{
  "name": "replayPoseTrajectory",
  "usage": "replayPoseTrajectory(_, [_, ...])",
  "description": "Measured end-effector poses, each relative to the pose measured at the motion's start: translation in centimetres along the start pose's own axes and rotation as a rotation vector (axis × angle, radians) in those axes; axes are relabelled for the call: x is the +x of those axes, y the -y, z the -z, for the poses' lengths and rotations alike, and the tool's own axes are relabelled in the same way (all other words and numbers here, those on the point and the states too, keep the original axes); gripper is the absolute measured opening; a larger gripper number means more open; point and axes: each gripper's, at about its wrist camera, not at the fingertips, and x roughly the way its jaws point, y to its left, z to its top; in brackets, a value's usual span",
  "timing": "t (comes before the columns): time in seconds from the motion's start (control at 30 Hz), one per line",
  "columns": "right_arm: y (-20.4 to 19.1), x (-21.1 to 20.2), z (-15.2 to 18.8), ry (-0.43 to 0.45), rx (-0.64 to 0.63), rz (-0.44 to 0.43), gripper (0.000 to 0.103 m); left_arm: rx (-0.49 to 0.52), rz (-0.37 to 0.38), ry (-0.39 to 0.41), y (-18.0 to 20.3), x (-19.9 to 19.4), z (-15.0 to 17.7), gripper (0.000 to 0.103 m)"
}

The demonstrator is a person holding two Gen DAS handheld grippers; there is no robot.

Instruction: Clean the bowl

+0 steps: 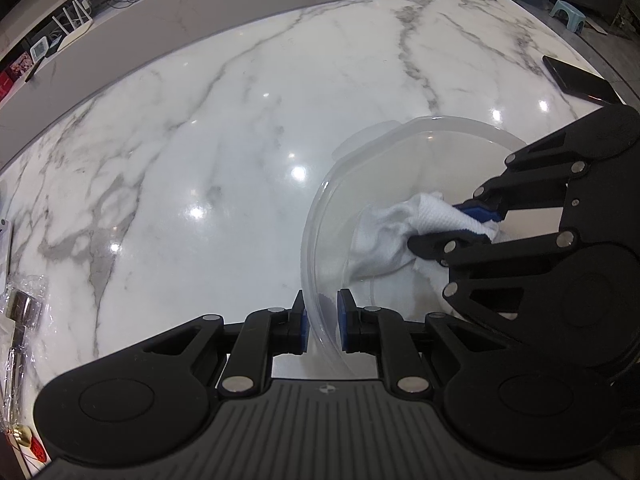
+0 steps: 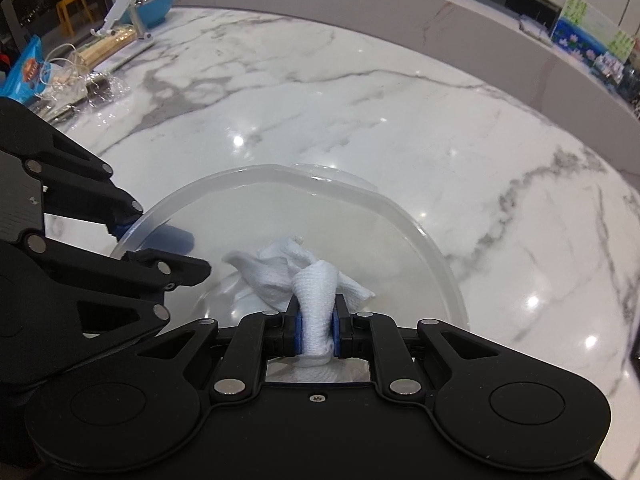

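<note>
A clear plastic bowl [image 1: 400, 152] stands on the white marble table, at the right in the left wrist view and low in the middle of the right wrist view [image 2: 420, 240]. My left gripper [image 1: 322, 320] is shut on the bowl's near rim, one pad inside and one outside. It shows at the left in the right wrist view [image 2: 132, 232]. My right gripper [image 2: 316, 332] is shut on a white cloth [image 2: 296, 272] and holds it inside the bowl against the bottom. In the left wrist view the right gripper [image 1: 472, 224] reaches in from the right with the cloth [image 1: 392, 232].
A black phone [image 1: 578, 80] lies at the table's far right edge. Plastic-wrapped items [image 1: 20, 320] lie at the left edge. In the right wrist view a blue bowl [image 2: 154, 4], a phone stand [image 2: 120, 8], a blue packet [image 2: 26, 72] and clutter sit at the far left.
</note>
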Motion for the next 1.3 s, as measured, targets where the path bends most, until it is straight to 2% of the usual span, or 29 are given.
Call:
replayPoseTrajectory(0.3, [-0.4, -0.3, 0.4, -0.046, 0.002, -0.142, 0.012, -0.001, -0.002, -0.001, -0.1, 0.0, -0.1, 0.013])
replayPoseTrajectory(0.53, [-1.5, -0.8, 1.0, -0.106, -0.055, -0.21, 0.012, 0.0, -0.001, -0.001, -0.2, 0.0, 0.0, 0.013])
replayPoseTrajectory(0.63, [-1.8, -1.0, 1.2, -0.124, -0.072, -0.207, 0.012, 0.0, 0.001, -0.001, -0.4, 0.1, -0.1, 0.013])
replayPoseTrajectory(0.87, [-1.3, -1.4, 1.3, -0.143, -0.072, -0.116, 0.012, 0.0, -0.001, -0.002, -0.3, 0.1, 0.0, 0.013])
replayPoseTrajectory(1.3, [0.2, -2.8, 0.9, -0.08, -0.069, -0.002, 0.012, 0.003, -0.001, -0.001, -0.4, 0.1, 0.0, 0.013])
